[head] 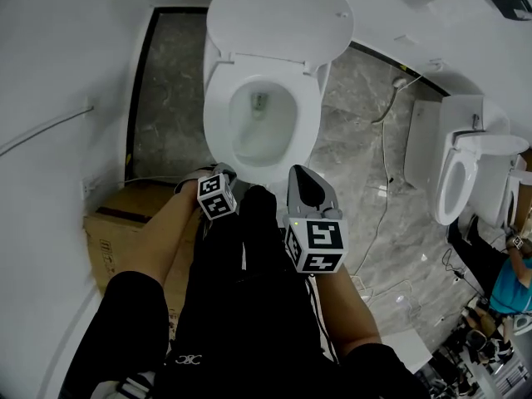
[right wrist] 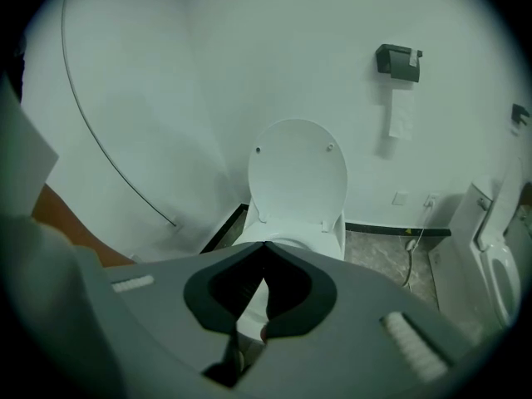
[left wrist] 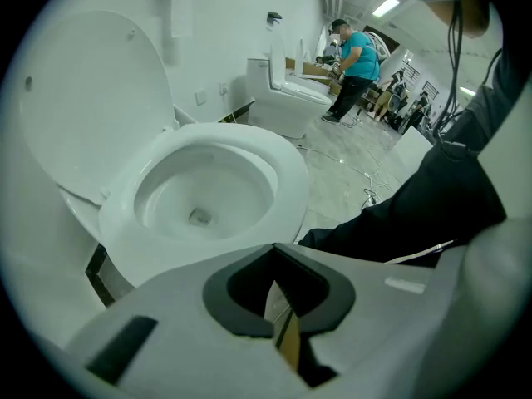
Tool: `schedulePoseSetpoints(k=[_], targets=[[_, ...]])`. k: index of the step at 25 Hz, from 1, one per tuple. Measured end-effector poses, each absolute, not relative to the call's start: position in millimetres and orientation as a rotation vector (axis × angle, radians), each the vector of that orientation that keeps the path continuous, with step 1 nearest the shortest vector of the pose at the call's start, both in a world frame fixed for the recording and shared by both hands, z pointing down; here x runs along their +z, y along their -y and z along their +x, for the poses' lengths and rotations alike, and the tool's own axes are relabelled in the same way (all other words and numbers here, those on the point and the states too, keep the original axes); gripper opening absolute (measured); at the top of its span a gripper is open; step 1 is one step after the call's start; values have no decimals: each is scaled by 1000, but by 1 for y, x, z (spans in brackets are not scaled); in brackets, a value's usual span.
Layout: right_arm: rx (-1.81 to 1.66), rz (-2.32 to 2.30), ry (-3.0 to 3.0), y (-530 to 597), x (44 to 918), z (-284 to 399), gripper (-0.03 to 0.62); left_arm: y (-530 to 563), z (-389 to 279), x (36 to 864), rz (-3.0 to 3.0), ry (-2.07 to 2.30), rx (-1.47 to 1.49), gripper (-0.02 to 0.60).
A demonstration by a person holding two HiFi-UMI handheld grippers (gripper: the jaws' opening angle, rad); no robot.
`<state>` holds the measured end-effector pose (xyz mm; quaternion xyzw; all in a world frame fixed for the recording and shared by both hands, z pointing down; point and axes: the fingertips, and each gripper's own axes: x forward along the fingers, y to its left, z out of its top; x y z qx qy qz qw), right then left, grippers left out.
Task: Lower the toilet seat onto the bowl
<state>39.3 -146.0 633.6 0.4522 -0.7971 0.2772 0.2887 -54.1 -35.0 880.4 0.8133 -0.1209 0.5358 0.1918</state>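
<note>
The white toilet stands ahead of me with its round lid [head: 278, 15] raised against the wall. The seat ring [head: 218, 106] lies flat on the bowl [head: 264, 131]; in the left gripper view the seat ring [left wrist: 287, 181] also rests on the rim. My left gripper [head: 223, 171] hangs just before the bowl's front edge, touching nothing. My right gripper [head: 302, 174] is beside it, a little to the right, also clear of the toilet. On the left gripper [left wrist: 274, 245] the jaws meet with nothing between them. The right gripper [right wrist: 264, 243] looks the same and faces the lid [right wrist: 298, 169].
A cardboard box [head: 125, 223] sits on the floor at my left by the wall. Another toilet [head: 465, 173] stands at the right, with cables [head: 386, 181] across the marble floor. A paper holder [right wrist: 397, 61] hangs on the wall. A person in a teal shirt [left wrist: 356, 65] stands far off.
</note>
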Motion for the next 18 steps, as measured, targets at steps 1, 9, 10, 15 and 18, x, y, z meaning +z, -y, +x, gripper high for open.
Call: schedulePoseSetpoints(k=[1, 9, 10, 15, 18], targets=[[745, 1209, 2120, 143, 639, 40, 9, 33, -54, 886, 2281, 351, 1492, 6], [799, 1236, 2058, 116, 679, 43, 9, 31, -57, 931, 2270, 482, 1399, 6], [800, 1237, 2055, 114, 682, 43, 9, 30, -57, 936, 2260, 492, 1385, 6], [802, 1238, 2044, 105, 694, 45, 9, 30, -57, 954, 2223, 540, 1359, 6], [794, 1233, 2040, 101, 697, 46, 9, 30, -57, 965, 2202, 575, 1389, 6]])
